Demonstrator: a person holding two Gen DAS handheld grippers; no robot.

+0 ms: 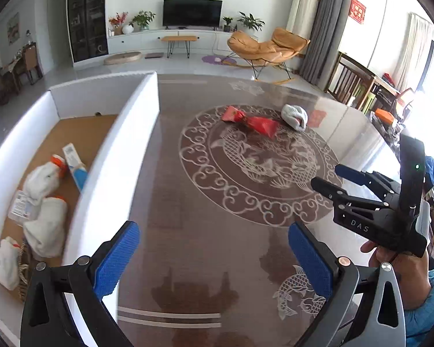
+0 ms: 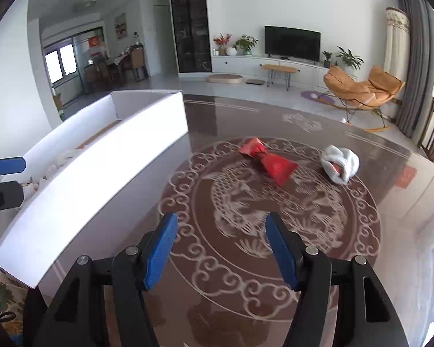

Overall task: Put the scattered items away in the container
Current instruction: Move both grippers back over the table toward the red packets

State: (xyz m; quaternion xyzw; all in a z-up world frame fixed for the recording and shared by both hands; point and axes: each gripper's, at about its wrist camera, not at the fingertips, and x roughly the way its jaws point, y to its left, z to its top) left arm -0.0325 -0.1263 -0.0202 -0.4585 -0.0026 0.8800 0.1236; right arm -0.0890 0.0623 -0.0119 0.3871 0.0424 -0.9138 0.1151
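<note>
container (image 1: 112, 156) wall left, open tabletop (image 1: 211, 231) beside

Table (image 2: 361, 231): dark brown, glossy, pale scrollwork and fish medallion at centre. Container (image 1: 112, 167): white walls, tan cardboard floor. Packet (image 2: 267, 162): red. Rolled cloth (image 2: 340, 163): white, orange showing inside. Gripper pads (image 2: 159, 251): blue, textured, on black fingers.

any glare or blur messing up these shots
Left wrist view: window light blows out the right edge and glares off the glossy table; the white box wall is motion-smeared. Right wrist view: the same box wall is overexposed; fisheye bends it.
</note>
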